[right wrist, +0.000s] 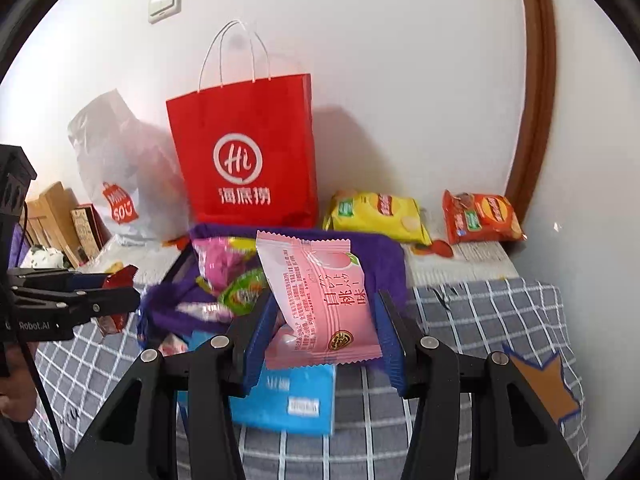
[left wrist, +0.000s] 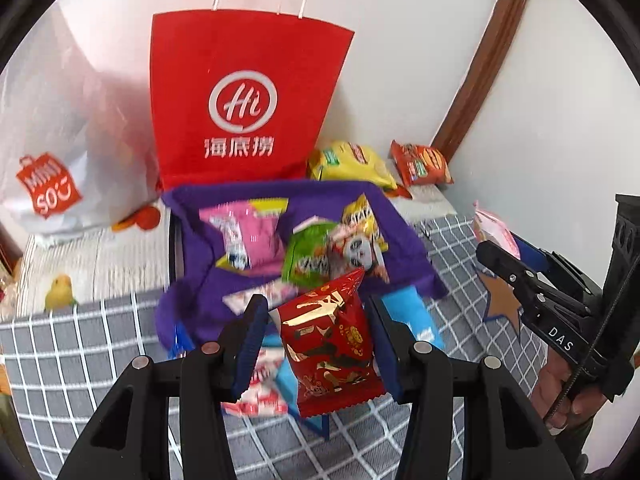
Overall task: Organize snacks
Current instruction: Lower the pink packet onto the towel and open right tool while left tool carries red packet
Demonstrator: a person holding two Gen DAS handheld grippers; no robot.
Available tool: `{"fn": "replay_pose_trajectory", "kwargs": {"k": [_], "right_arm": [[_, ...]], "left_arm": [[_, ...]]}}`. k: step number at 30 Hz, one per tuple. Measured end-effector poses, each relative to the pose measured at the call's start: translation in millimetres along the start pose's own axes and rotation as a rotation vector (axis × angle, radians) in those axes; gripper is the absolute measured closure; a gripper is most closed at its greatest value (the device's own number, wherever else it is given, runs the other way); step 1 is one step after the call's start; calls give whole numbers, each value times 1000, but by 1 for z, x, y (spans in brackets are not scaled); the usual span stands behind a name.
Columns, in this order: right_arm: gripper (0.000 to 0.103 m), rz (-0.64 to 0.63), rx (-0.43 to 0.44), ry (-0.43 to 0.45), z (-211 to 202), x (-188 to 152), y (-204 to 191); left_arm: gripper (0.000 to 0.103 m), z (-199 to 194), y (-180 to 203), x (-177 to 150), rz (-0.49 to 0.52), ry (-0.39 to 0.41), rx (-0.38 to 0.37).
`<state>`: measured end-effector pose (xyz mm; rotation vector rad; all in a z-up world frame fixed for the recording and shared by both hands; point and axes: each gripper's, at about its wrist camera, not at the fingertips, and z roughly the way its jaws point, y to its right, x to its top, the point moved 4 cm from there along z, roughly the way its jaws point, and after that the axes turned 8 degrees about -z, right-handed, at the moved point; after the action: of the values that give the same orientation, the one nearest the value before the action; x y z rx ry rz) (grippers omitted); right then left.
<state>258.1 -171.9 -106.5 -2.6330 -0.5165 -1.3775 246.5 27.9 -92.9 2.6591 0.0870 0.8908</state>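
Note:
My left gripper is shut on a red snack packet with gold print, held above the near edge of a purple cloth bin. The bin holds several packets, pink, green and yellow. My right gripper is shut on a pink peach-flavour packet, held just in front of the same purple bin. The left gripper with its red packet shows at the left of the right wrist view. The right gripper shows at the right of the left wrist view.
A red paper bag stands behind the bin against the wall, a white plastic bag to its left. Yellow and orange chip bags lie at the back right. A blue packet lies on the grey checked cloth.

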Motion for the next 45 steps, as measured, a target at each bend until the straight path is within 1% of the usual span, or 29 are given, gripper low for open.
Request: {"fn": "replay_pose_trajectory", "kwargs": {"k": [7,14,18,21,27,30,34,36,41,45], "right_arm": [[54,-20,8,2,29,33,-1],[54,-28,47,24,58,71,-10],[54,-37,57,32,74,85,-14],[54,-30,74,20,90,83,-14],[54,-27,74,-78,129,65,-10],[54,-26,77,-93,137,60,-7],[54,-23,80,-112,148,55,-5],[54,-33,77,-129,156,52,-7],[53,-52,81,-178,172,43,-12],[53,-67,80,-201,177,37,-13]], "left_arm": [[55,15,0,32,-17,3,-20],[55,35,-8,66,-43,4,-11],[55,45,-14,79,-52,15,-4],[55,57,-22,81,-66,8,-3],[55,82,-34,75,-78,-33,-11],[55,93,-37,72,-78,-65,-6],[55,100,-37,70,-76,-86,-29],[55,103,-37,68,-68,-91,-15],[55,114,-39,65,-75,-110,-8],[55,123,-41,63,-86,-130,-3]]}}
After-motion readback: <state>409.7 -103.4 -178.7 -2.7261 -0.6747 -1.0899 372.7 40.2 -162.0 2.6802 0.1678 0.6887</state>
